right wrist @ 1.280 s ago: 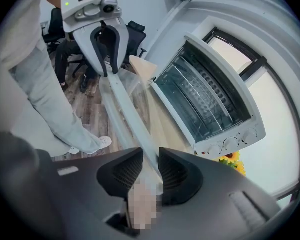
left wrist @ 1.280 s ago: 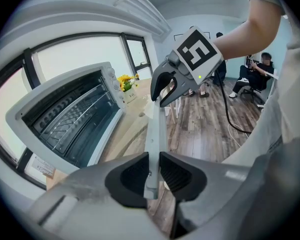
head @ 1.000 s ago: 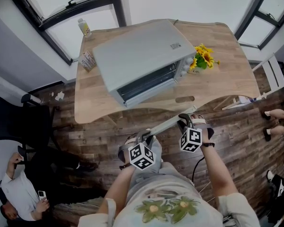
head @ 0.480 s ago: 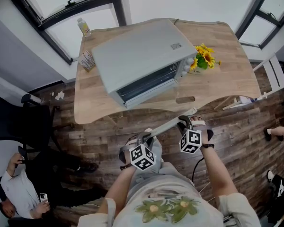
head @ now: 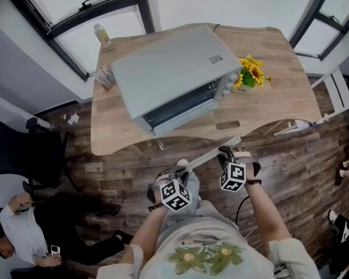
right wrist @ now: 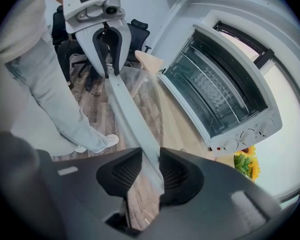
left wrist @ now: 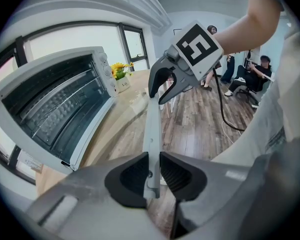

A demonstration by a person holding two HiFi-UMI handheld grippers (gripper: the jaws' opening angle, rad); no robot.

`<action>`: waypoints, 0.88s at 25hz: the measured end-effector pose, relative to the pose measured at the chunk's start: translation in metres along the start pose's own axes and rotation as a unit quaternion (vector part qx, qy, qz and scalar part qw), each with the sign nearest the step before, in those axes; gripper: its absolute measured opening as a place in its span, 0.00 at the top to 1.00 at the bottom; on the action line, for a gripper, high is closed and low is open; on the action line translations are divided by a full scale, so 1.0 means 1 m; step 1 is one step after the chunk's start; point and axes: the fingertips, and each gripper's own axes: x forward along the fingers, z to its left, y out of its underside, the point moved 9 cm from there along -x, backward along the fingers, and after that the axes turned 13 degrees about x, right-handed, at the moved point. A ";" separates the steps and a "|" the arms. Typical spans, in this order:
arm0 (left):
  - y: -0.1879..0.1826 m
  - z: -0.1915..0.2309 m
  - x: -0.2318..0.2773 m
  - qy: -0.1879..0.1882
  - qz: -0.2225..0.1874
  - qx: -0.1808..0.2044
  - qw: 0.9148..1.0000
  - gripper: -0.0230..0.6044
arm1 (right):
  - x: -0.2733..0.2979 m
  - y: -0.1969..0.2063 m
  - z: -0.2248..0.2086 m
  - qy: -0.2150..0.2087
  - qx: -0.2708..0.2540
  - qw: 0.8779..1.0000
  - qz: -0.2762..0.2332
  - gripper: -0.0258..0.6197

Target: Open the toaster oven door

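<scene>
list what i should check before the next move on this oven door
1. Toaster oven open: ok, front uncovered.
2. Left tongs on the door handle: ok, closed on it.
3. Right tongs on the handle: ok, closed on it.
4. Sunflowers clear of the swing: ok, beside the oven.
5. Handle at the end of its swing: cannot tell.
</scene>
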 end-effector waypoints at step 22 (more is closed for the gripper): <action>0.013 -0.005 0.028 0.036 0.011 -0.024 0.999 0.84 | 0.027 0.011 0.012 -0.016 0.009 0.999 0.029 0.78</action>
